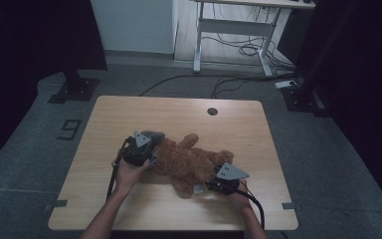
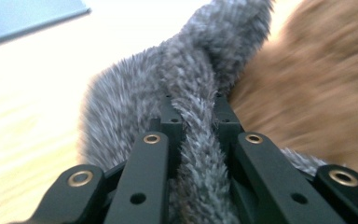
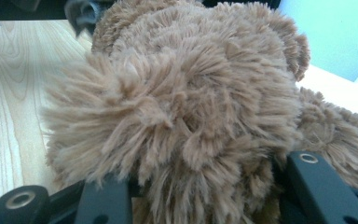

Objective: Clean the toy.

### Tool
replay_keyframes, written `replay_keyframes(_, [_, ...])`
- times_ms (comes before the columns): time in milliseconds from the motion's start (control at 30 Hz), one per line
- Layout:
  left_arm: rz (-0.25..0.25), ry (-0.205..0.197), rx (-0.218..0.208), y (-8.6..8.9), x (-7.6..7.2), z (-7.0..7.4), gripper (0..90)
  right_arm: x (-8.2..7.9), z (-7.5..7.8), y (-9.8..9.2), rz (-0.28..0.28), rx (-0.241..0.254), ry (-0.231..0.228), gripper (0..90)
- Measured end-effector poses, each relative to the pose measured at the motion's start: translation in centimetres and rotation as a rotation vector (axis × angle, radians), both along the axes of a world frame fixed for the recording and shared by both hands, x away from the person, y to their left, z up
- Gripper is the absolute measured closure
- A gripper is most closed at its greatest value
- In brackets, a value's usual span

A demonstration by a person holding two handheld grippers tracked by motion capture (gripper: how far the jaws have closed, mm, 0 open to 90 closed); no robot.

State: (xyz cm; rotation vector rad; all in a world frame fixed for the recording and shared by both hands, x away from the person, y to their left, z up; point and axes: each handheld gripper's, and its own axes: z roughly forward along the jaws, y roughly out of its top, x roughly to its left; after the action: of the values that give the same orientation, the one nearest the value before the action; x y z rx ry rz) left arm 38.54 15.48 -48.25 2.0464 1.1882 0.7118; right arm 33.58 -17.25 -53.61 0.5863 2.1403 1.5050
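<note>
A brown teddy bear (image 1: pixel 191 160) lies across the middle of the wooden table (image 1: pixel 129 112). At its left end is a grey furry piece (image 1: pixel 152 134), which in the left gripper view rests against the brown fur (image 2: pixel 317 93). My left gripper (image 1: pixel 146 149) is shut on a fold of this grey furry piece (image 2: pixel 135 93), pinched between the jaws (image 2: pixel 195 112). My right gripper (image 1: pixel 214 185) sits at the bear's right end. Its jaws (image 3: pixel 209 196) are closed on a thick tuft of the brown plush (image 3: pixel 191 93), which hides the fingertips.
A round cable hole (image 1: pixel 212 111) sits near the table's far edge. On the floor behind stand a white desk frame (image 1: pixel 234 30) with loose cables (image 1: pixel 248 50) and two black stand bases (image 1: pixel 74 88), (image 1: pixel 298 97). Bare wood shows on both sides of the bear.
</note>
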Motion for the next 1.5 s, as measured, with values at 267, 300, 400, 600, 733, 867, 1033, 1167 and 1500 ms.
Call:
replay_keyframes(267, [0.005, 0.114, -0.101, 2.1, 0.2, -2.5, 80.1, 0.2, -0.1, -0.3, 0.002, 0.02, 0.016, 51.5])
replay_keyframes(300, [-0.001, 0.094, -0.111, 2.0, -0.1, -1.7, 80.1, 0.1, -0.1, -0.3, 0.001, 0.019, 0.015, 51.4])
replay_keyframes(400, [-0.024, 0.032, -0.117, 1.4, -1.0, 0.0, 80.1, 0.3, 0.0, -0.4, 0.0, 0.025, 0.021, 51.2])
replay_keyframes(600, [-0.188, -0.077, -0.192, -2.7, -3.9, 3.5, 80.4, 0.3, 0.0, -0.4, 0.002, 0.027, 0.022, 51.1])
replay_keyframes(733, [-0.273, -0.094, -0.187, -7.0, -4.1, 4.0, 80.3, 0.3, 0.0, -0.4, 0.0, 0.027, 0.025, 50.9])
replay_keyframes(867, [-0.351, -0.07, -0.186, -11.3, -4.1, 3.7, 80.3, 0.4, 0.0, -0.4, 0.006, 0.027, 0.025, 50.8])
replay_keyframes(1033, [-0.416, -0.084, -0.138, -15.4, -5.0, 3.2, 80.2, 0.5, 0.0, -0.6, 0.01, 0.029, 0.034, 50.7])
replay_keyframes(1167, [-0.423, -0.084, -0.126, -15.6, -5.3, 2.8, 80.2, 0.5, 0.0, -0.6, 0.014, 0.028, 0.039, 50.6])
replay_keyframes(1500, [-0.398, -0.095, -0.104, -13.5, -4.9, 2.0, 80.5, 0.4, -0.1, -0.4, 0.015, 0.021, 0.035, 49.8])
